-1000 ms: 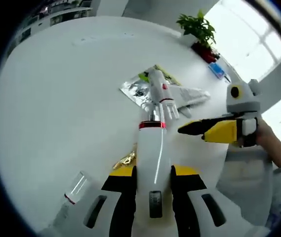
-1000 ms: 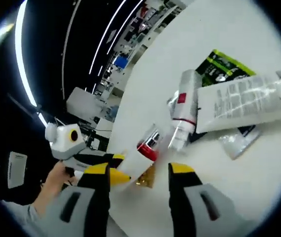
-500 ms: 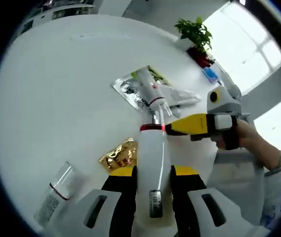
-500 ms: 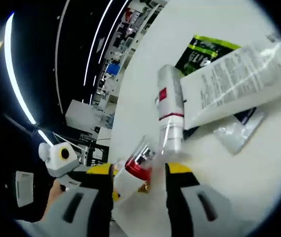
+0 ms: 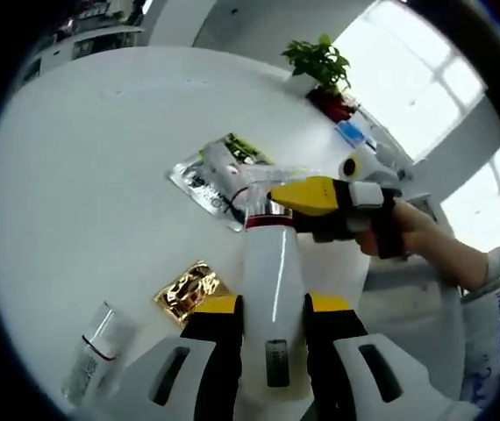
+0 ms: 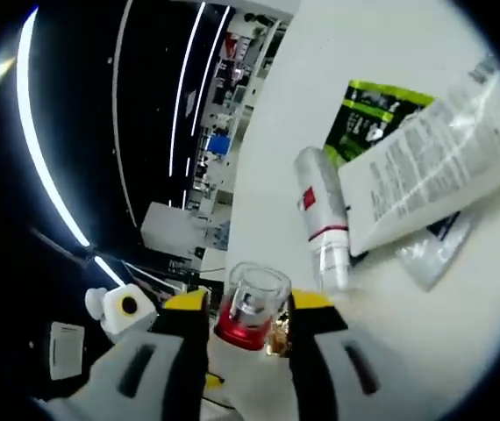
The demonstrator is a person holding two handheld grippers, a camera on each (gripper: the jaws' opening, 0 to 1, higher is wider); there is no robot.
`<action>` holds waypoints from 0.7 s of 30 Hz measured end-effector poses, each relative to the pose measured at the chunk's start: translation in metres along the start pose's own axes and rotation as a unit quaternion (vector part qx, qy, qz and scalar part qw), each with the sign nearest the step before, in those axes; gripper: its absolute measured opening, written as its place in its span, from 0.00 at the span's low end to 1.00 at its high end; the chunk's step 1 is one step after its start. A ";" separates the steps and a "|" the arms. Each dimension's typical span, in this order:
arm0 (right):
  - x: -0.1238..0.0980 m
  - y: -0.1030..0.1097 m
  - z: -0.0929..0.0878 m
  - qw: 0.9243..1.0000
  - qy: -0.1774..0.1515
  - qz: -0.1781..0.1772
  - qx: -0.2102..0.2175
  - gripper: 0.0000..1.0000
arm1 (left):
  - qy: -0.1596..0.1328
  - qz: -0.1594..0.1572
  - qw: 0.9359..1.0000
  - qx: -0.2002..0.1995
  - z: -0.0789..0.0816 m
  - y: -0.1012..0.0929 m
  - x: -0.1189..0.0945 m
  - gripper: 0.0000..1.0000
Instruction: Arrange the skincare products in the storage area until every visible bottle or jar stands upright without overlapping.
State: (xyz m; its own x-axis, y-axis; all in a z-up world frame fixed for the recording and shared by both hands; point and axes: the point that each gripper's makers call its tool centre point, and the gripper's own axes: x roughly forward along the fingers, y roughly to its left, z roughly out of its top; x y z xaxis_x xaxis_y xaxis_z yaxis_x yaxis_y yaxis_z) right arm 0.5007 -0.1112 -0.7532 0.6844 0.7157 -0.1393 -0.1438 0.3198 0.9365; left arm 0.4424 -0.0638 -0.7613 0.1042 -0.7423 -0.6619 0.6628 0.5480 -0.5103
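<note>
Gripping a white bottle (image 5: 272, 285) between its two yellow-tipped jaws, the left gripper (image 5: 272, 309) sits at the bottom centre of the left gripper view. The bottle has a smooth, glossy white body that narrows to a red band and a clear cap at the far end, near the middle of the frame. The right gripper (image 5: 307, 195) comes in from the right of that view, held by a hand (image 5: 408, 237), its yellow tip touching or just at the bottle's cap.

In the right gripper view the same bottle (image 6: 248, 320) shows end-on at the lower centre: a clear round cap over a red collar, standing between the right gripper's (image 6: 248, 303) yellow-tipped jaws, which sit close on either side of it; whether they press it I cannot tell.

On the white table (image 5: 83, 175), a slim white tube with a red mark (image 6: 320, 215) lies flat right of centre, beside a large white tube with printed text (image 6: 425, 175) at the upper right, which overlaps a green and black sachet (image 6: 373, 118). A gold foil sachet (image 5: 189, 288) lies left of the held bottle, and a small clear-capped bottle (image 5: 99, 342) lies at the lower left.
</note>
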 end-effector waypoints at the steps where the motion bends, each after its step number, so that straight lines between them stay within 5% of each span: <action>1: -0.001 0.003 0.003 1.000 -0.005 0.005 -0.001 0.33 | -0.005 -0.004 1.000 0.003 0.002 -0.003 -0.001 0.23; 11: -0.008 0.046 0.018 0.993 -0.003 0.078 -0.093 0.35 | -0.044 -0.053 0.998 0.015 0.018 -0.029 -0.007 0.23; 21: -0.011 0.073 0.007 0.968 0.026 0.105 -0.226 0.32 | -0.030 -0.057 0.996 0.057 0.007 -0.036 0.001 0.23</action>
State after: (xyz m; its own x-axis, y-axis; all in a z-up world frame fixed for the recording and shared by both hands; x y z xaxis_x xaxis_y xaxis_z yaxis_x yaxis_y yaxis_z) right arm 0.4873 -0.1000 -0.6807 0.5706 0.8211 0.0112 -0.5820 0.3948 0.7109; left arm 0.4239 -0.0875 -0.7397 0.0664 -0.8208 -0.5674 0.7527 0.4145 -0.5115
